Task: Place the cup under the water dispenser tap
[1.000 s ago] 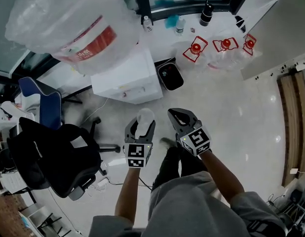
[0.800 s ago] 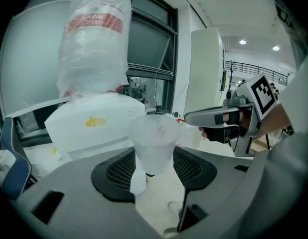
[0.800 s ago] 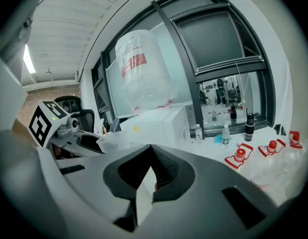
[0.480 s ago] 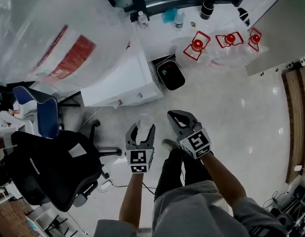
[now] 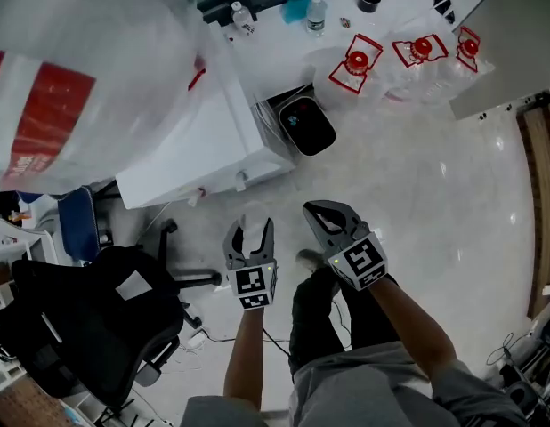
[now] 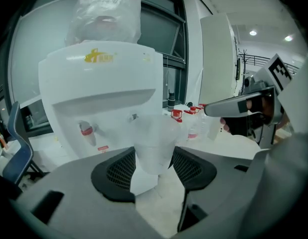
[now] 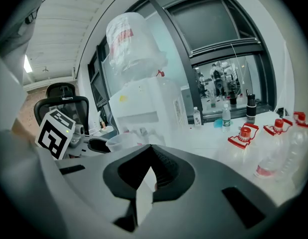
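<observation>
The water dispenser [image 5: 190, 158] now lies nearer the cup [image 6: 154, 143] in the left gripper [image 5: 252, 230].

Water jug [image 5: 70, 87] was cut off by the head view's upper left edge, its red label blurred. Clear cup [image 5: 250, 231] barely showed at centre. Yellow logo on the dispenser [image 6: 101, 91] was too small to read.

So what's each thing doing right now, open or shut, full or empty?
cup: upright, held in the left jaws, looks empty
left gripper: shut on the cup
right gripper: jaws together, holding nothing
water dispenser: nothing under its taps
jugs: red caps on
</observation>
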Demonstrator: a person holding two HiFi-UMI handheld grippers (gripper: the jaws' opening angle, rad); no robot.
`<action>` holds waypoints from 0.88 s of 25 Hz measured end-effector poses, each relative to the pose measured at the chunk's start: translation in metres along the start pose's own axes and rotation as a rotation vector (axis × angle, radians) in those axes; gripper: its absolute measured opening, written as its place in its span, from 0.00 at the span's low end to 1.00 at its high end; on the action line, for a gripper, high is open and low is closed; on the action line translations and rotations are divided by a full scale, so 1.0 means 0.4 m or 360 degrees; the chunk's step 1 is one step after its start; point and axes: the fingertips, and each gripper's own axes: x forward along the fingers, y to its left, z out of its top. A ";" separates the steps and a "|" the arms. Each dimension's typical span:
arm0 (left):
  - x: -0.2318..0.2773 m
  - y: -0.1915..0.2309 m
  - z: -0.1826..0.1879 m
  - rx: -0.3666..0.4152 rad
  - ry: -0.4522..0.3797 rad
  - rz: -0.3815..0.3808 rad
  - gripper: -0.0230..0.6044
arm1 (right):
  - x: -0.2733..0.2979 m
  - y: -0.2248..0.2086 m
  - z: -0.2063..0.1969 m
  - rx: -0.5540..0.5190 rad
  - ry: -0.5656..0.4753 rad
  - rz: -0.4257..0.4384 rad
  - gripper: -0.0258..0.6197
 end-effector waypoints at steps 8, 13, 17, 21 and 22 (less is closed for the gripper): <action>0.124 0.031 -0.084 0.0038 -0.0050 0.0114 0.42 | 0.046 -0.037 -0.083 0.0008 0.0036 0.0010 0.05; 0.193 0.050 -0.132 0.0041 -0.0082 0.0168 0.42 | 0.065 -0.068 -0.136 -0.0004 0.0054 0.0002 0.06; 0.240 0.062 -0.161 0.0126 -0.0095 0.0221 0.42 | 0.084 -0.100 -0.172 -0.0013 0.0060 -0.0007 0.06; 0.278 0.071 -0.191 0.0130 -0.0112 0.0271 0.42 | 0.101 -0.129 -0.204 -0.0016 0.0054 -0.0018 0.06; 0.289 0.077 -0.199 0.0121 -0.0118 0.0284 0.42 | 0.106 -0.135 -0.210 -0.0019 0.0050 -0.0021 0.06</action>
